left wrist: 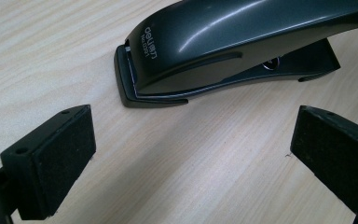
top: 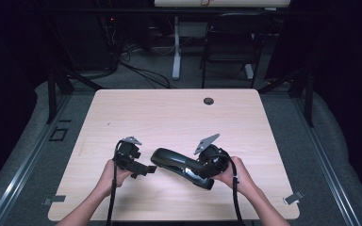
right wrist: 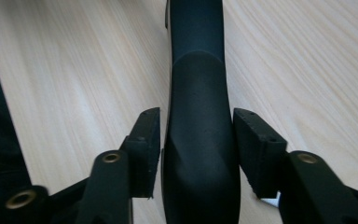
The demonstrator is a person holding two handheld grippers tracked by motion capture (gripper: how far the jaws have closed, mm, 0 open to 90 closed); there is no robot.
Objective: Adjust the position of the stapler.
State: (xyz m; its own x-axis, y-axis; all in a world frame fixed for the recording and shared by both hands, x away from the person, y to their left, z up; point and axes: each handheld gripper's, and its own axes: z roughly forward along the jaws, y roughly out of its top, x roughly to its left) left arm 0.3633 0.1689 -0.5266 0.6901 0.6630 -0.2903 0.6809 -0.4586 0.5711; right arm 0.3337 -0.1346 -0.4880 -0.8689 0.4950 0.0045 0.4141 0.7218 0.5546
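A large black stapler (top: 179,165) lies on the light wooden table (top: 169,113), near the front edge, its head pointing left. In the left gripper view its head (left wrist: 242,37) bears small white lettering. My left gripper (top: 146,169) sits just left of that head, jaws wide open (left wrist: 191,154) with bare table between the pads. My right gripper (top: 203,172) reaches in from the right. Its jaws straddle the stapler's rear handle (right wrist: 198,70), one pad on each side (right wrist: 196,140), with a thin gap showing at each pad.
A round cable hole (top: 209,100) sits near the table's far edge. Beyond it stand a dark chair (top: 231,42) and a white desk leg (top: 176,47), with cables on the floor. Tape marks (top: 294,197) flag the front corners.
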